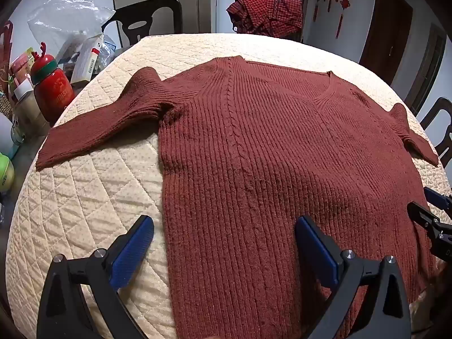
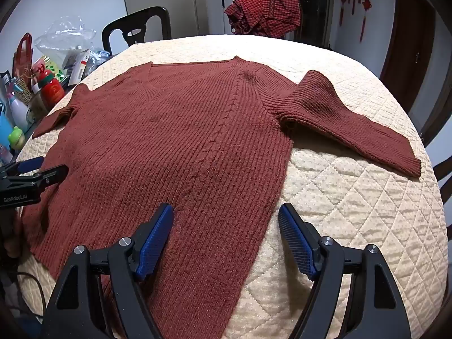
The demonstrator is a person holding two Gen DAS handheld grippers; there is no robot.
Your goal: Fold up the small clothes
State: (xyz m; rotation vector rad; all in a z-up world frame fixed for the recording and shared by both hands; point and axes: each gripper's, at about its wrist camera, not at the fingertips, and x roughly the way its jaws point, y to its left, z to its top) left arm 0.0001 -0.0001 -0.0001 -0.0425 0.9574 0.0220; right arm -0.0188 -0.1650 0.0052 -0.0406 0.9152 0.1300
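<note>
Both hand-held grippers, left [image 1: 224, 250] and right [image 2: 226, 236], gape wide, holding nothing, above the near hem. One rust sweater [image 1: 268, 147] lies flat, spread across the quilted counter [image 1: 90, 197]: thick knit, soft, limp, likely stretchy. Pinch hem corners or cuffs. Two sleeves; one checked garment [image 1: 264, 14] heaped behind.
</note>
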